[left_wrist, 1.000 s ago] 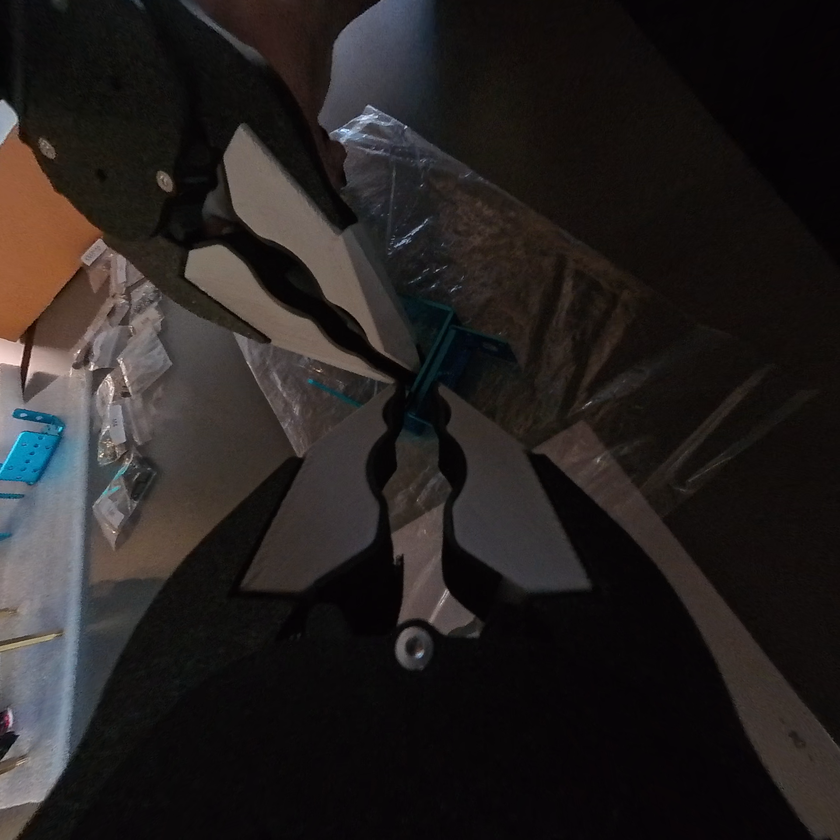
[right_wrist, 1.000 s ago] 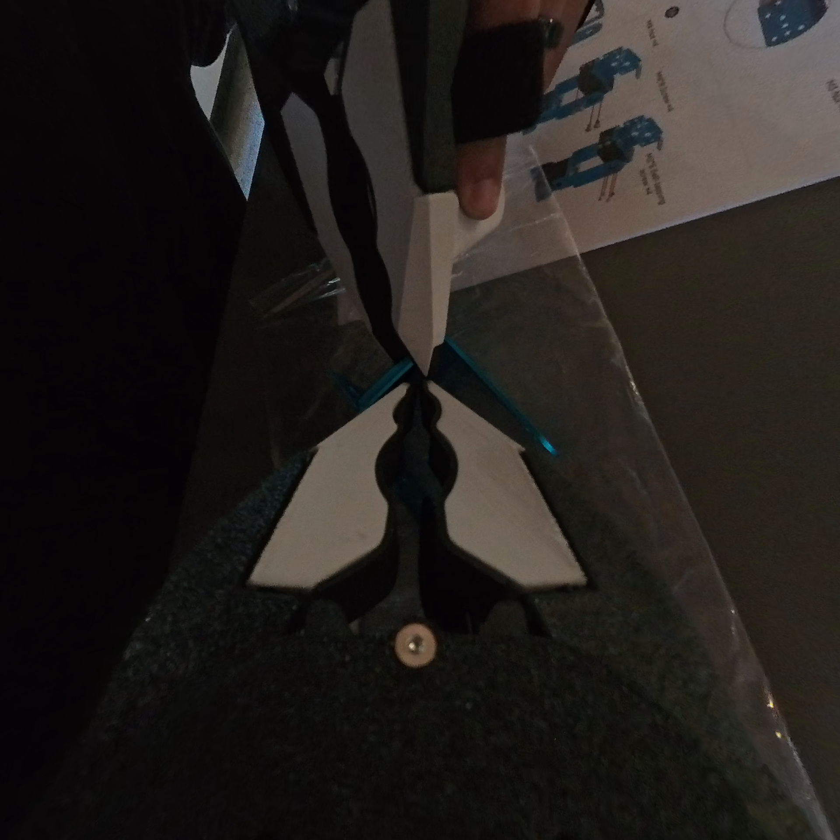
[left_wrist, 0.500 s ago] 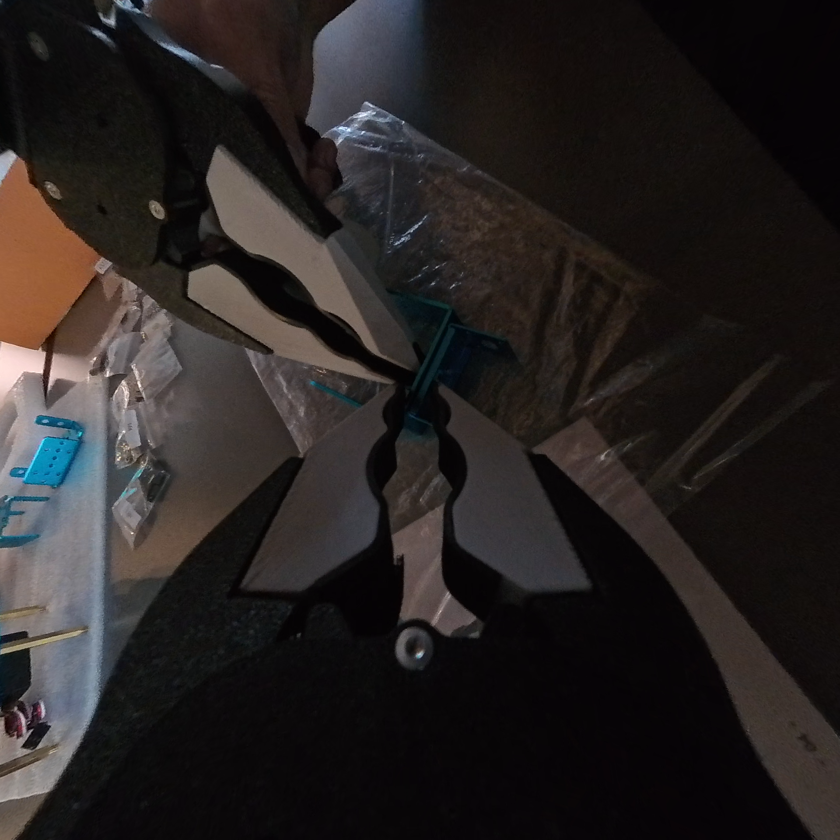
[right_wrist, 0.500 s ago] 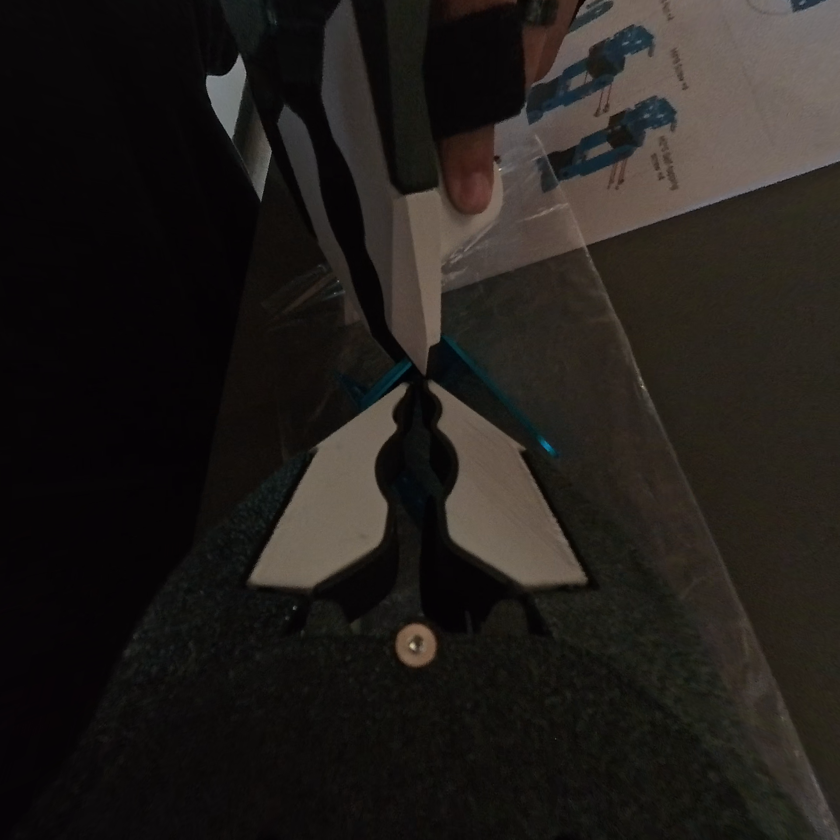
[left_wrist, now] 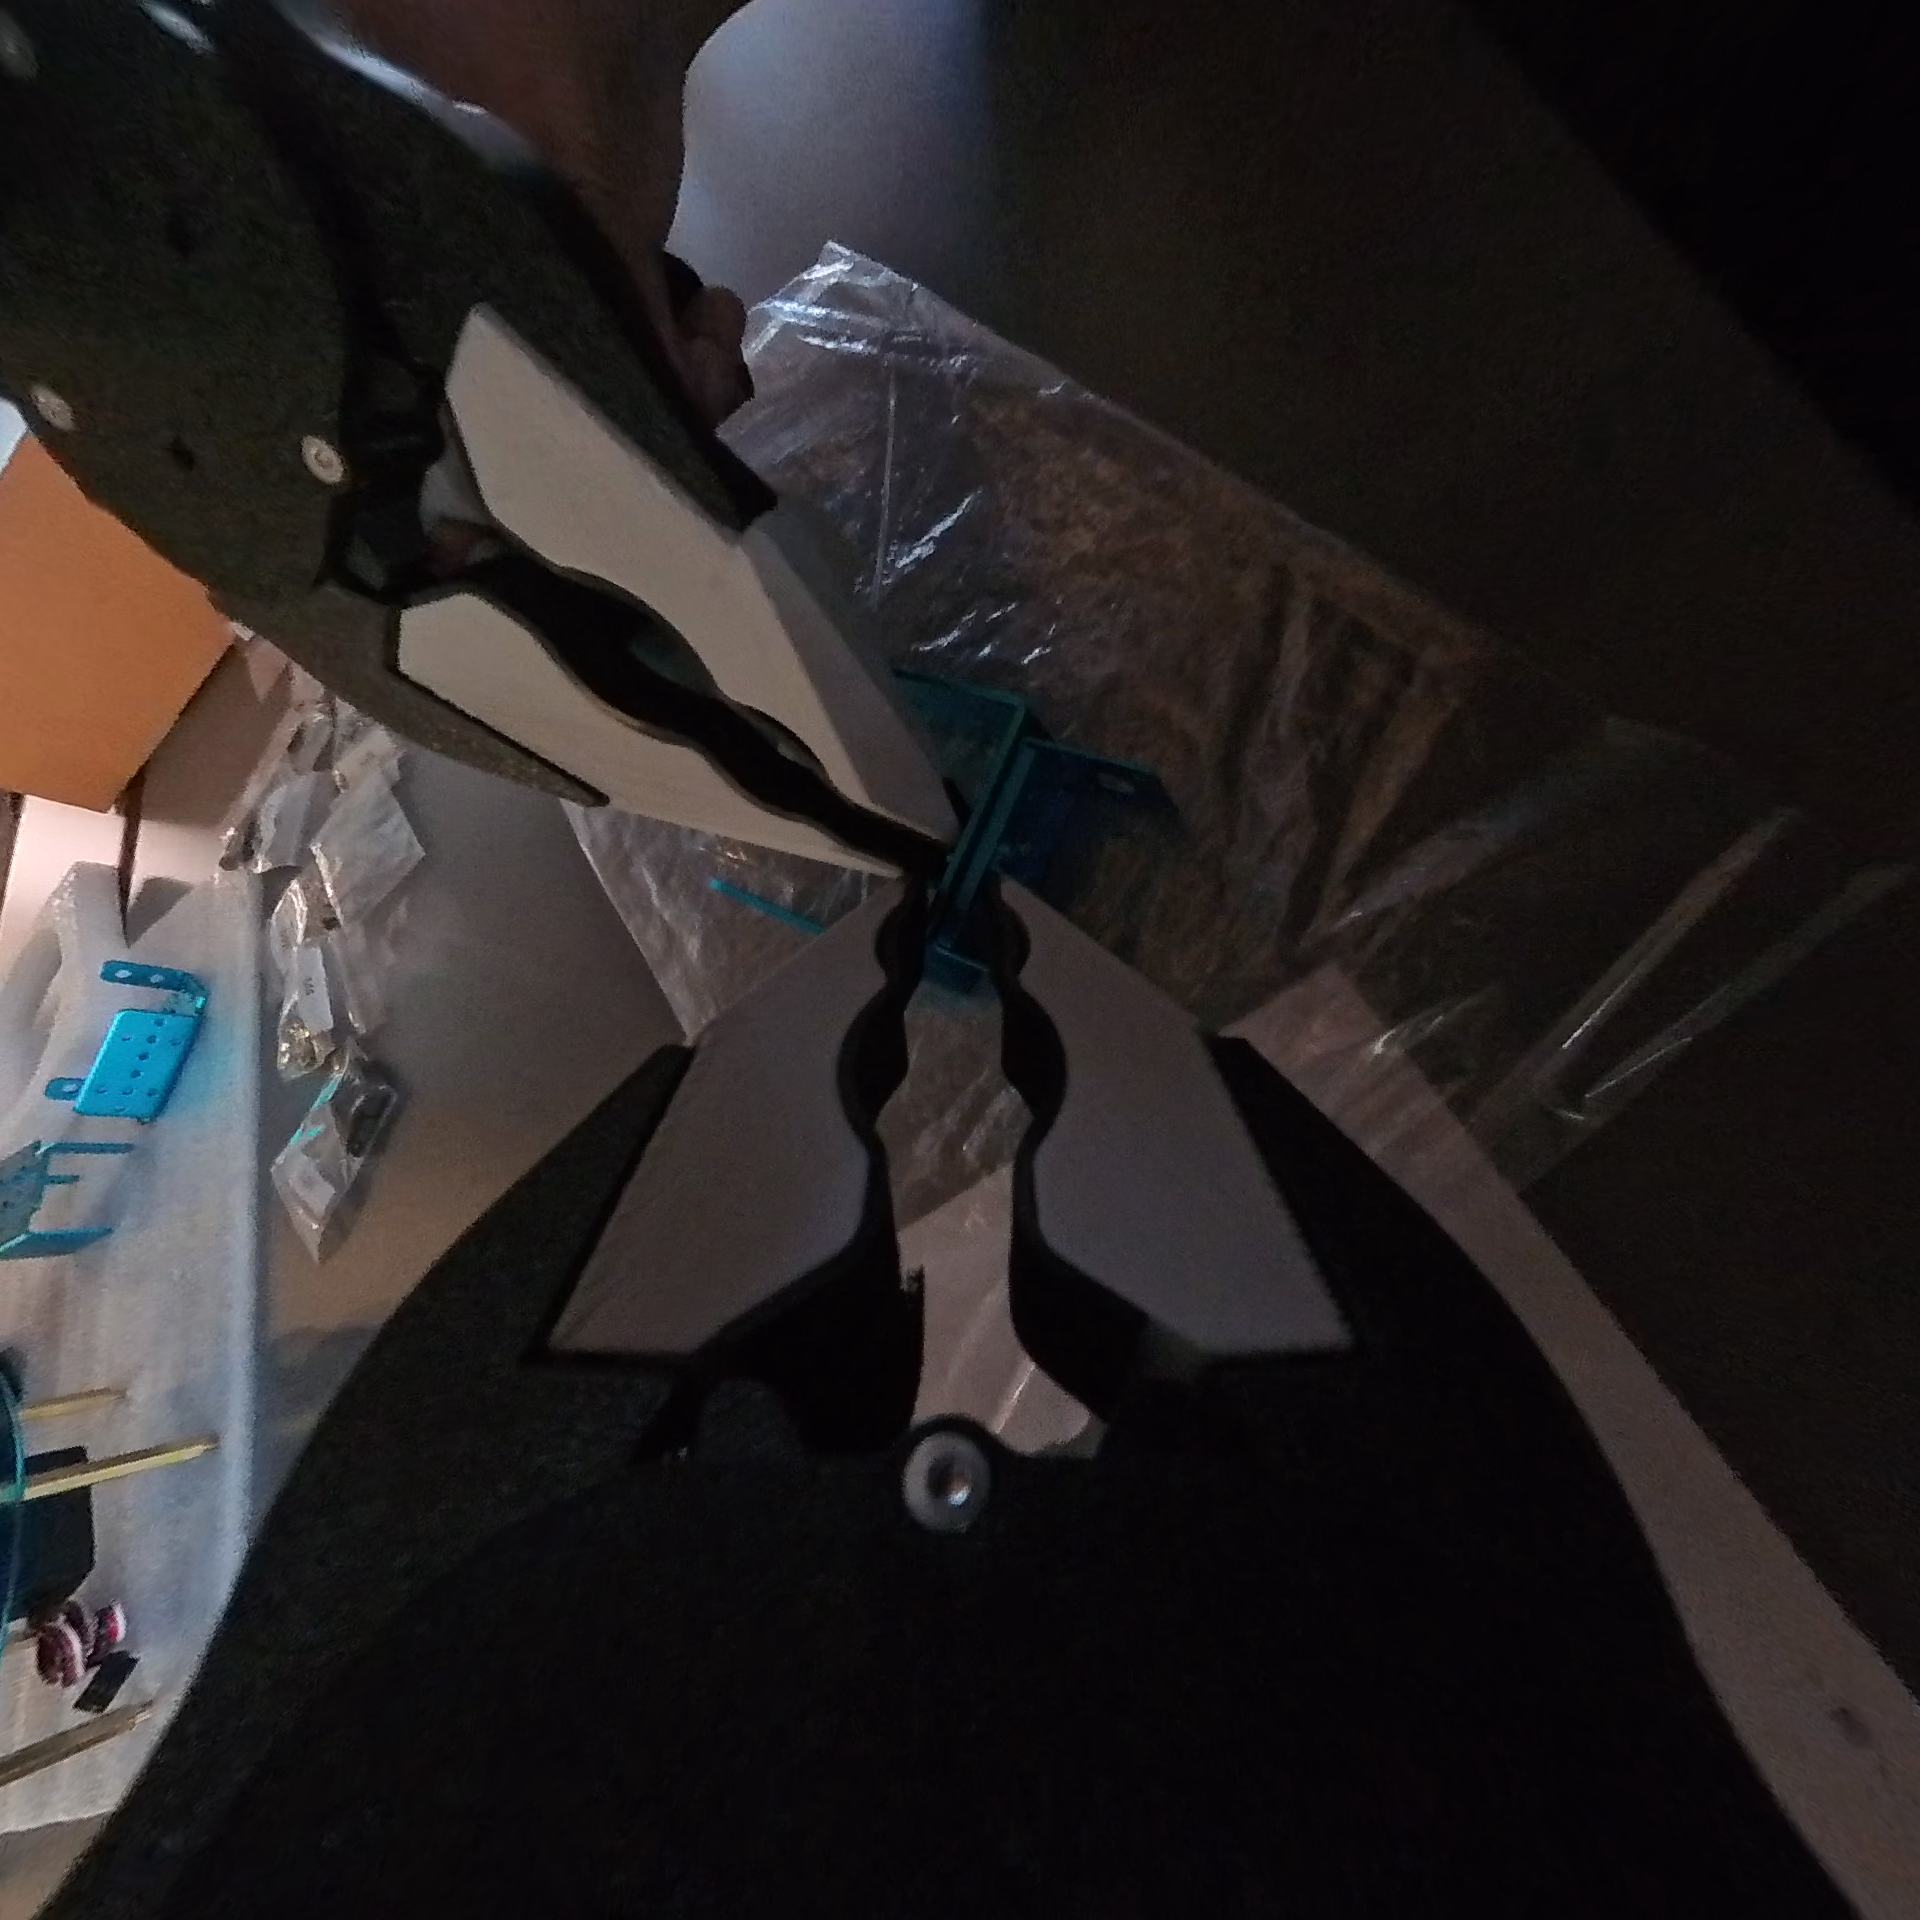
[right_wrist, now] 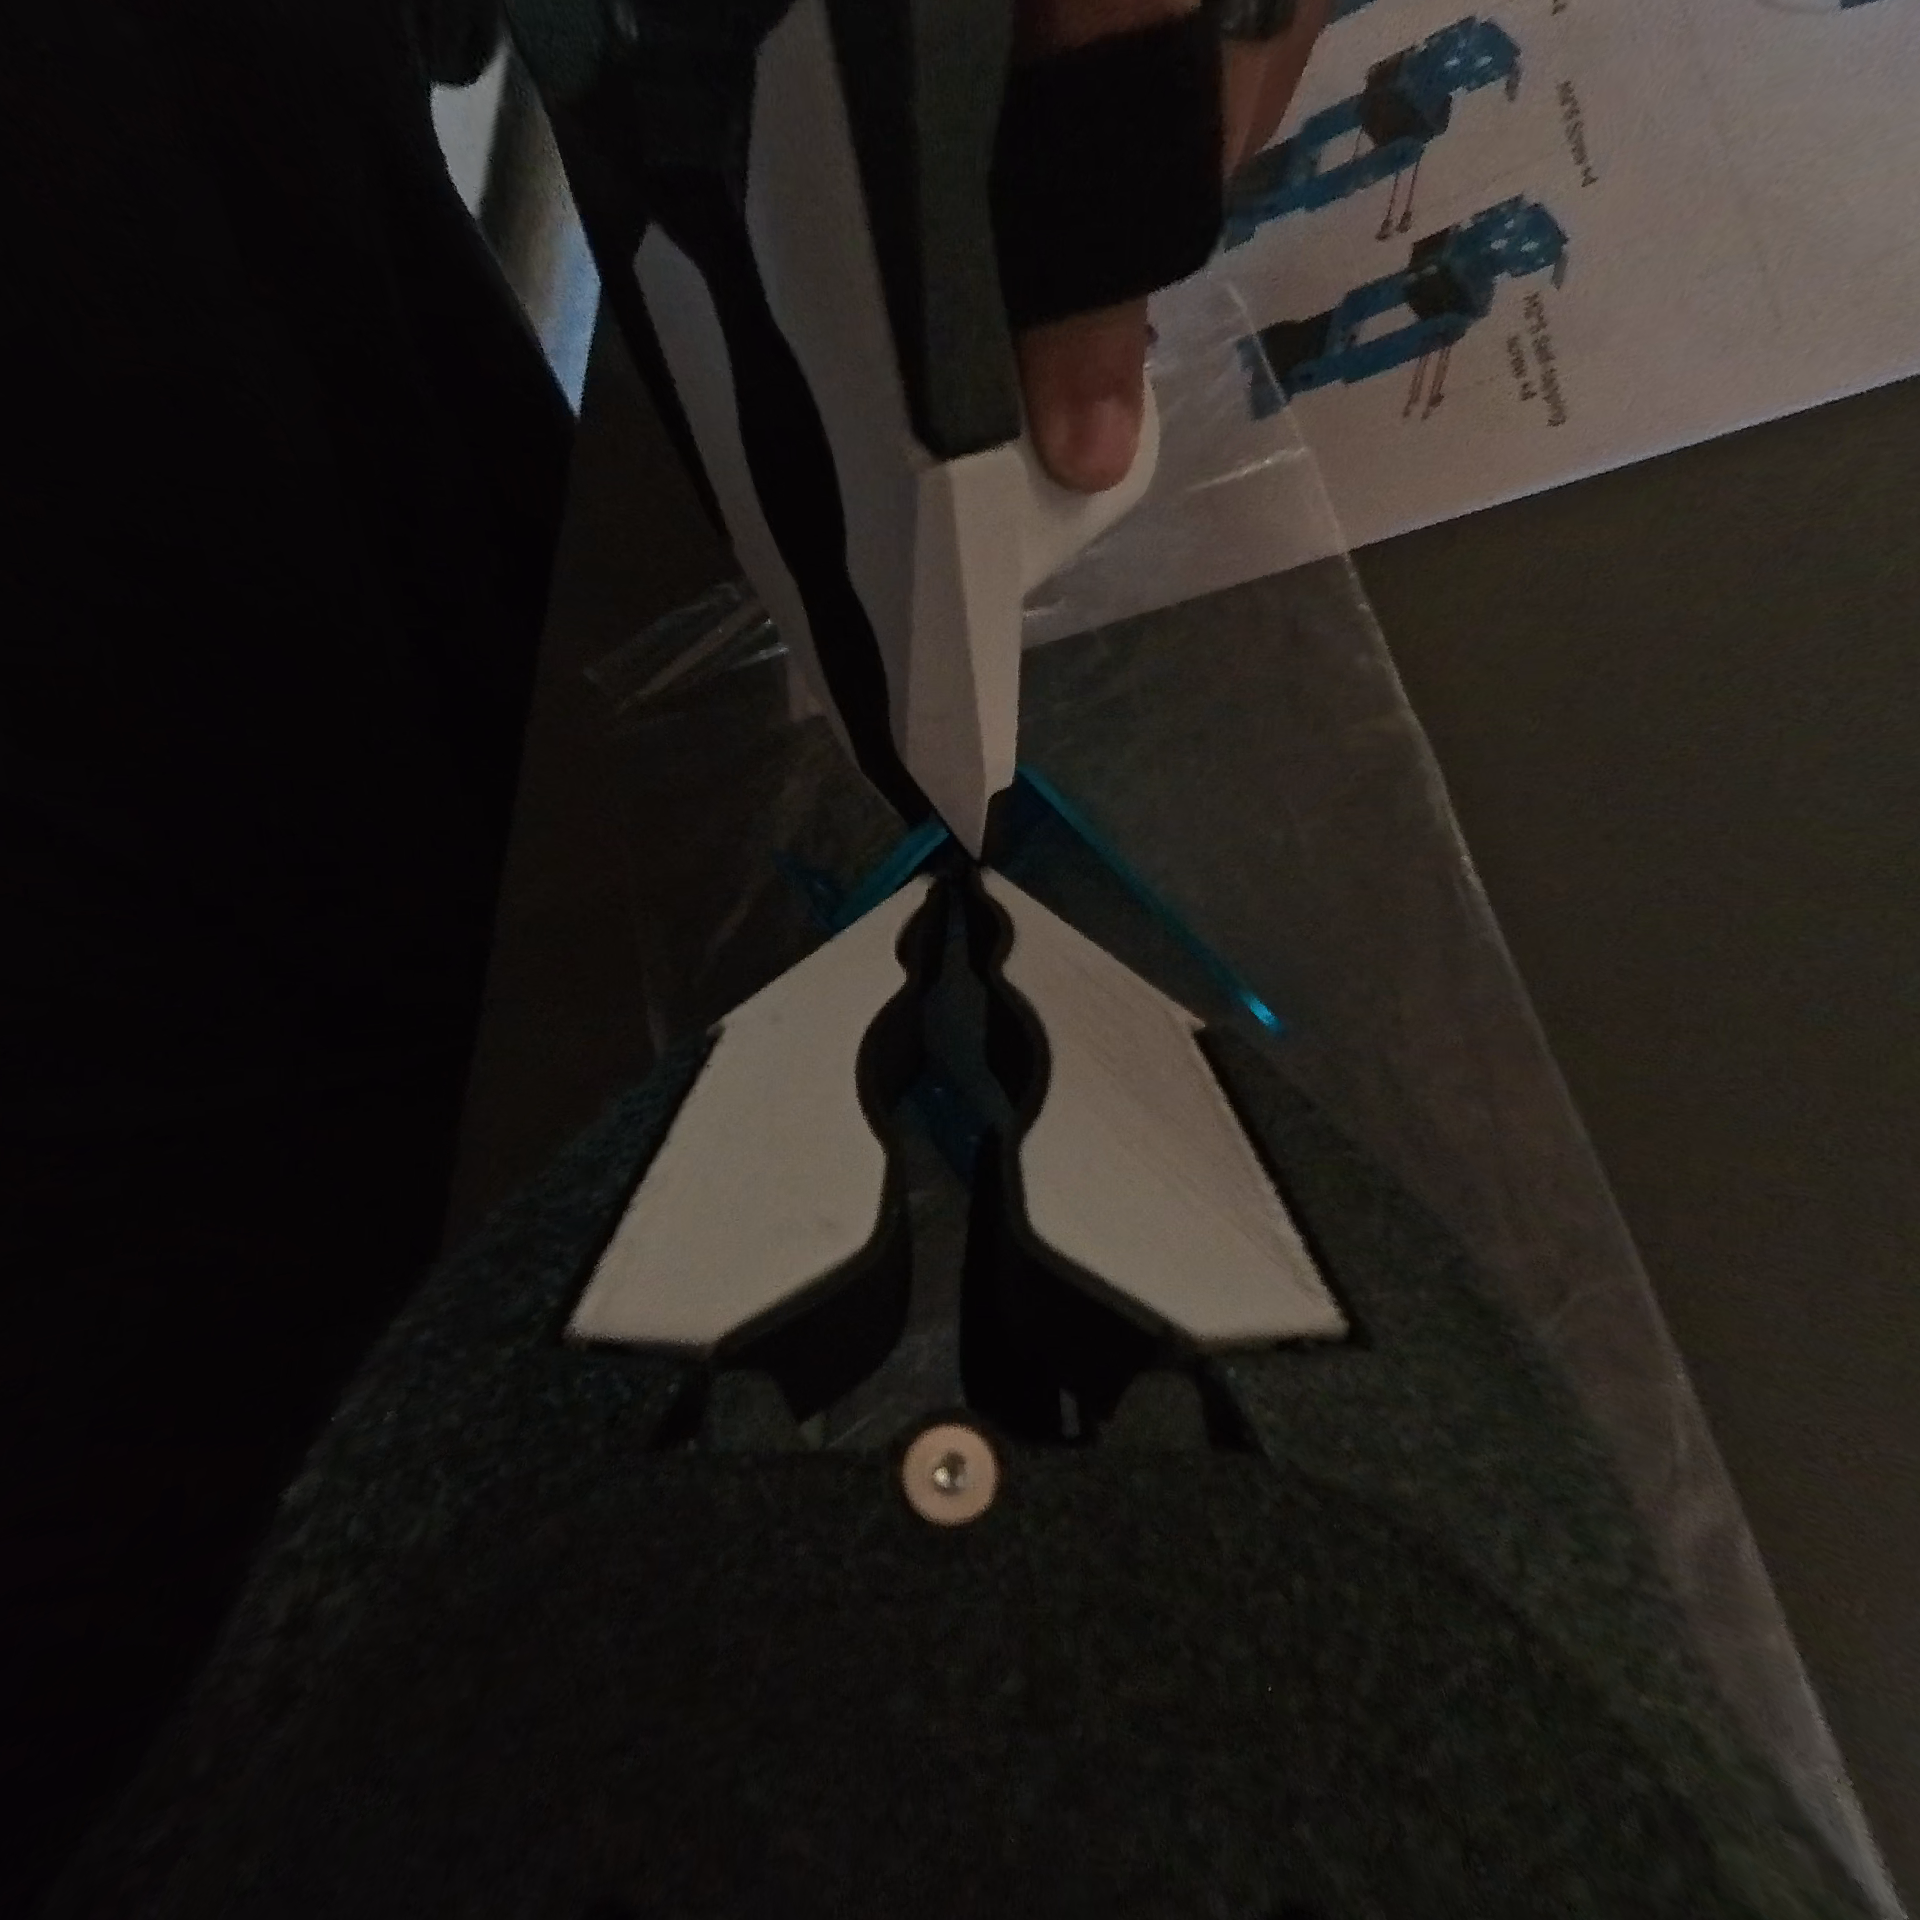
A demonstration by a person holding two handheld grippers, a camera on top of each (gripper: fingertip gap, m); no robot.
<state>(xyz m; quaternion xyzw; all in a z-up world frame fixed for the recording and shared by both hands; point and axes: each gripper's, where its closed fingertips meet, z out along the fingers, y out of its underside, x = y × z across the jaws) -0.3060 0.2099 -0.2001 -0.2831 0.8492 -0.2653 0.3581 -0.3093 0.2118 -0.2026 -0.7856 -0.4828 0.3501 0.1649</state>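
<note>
A clear plastic bag (left_wrist: 1195, 582) with blue metal brackets (left_wrist: 1039, 800) inside hangs over a dark table. My left gripper (left_wrist: 956, 914) is shut on the bag at a bracket. My right gripper (left_wrist: 914, 847) comes in from the upper left, and its tips meet the left's at the same spot. In the right wrist view my right gripper (right_wrist: 961, 883) is shut on the bag (right_wrist: 1299, 779) and a blue bracket (right_wrist: 1143, 914). The left gripper (right_wrist: 971, 831) points down from above, tip to tip with it. A gloved hand (right_wrist: 1091, 416) holds it.
A printed instruction sheet (right_wrist: 1662, 208) lies on the dark table (right_wrist: 1714, 831). At the left are an orange box (left_wrist: 94, 644), small bags of parts (left_wrist: 343, 862), a blue perforated plate (left_wrist: 135, 1049) and brass rods (left_wrist: 114, 1455) on white foam (left_wrist: 125, 1299). The tips of both grippers are at nearly the same place.
Both grippers stay clamped at the same spot on the bag. The pair has turned slightly, so the background at the left has shifted right and the sheet has moved up.
</note>
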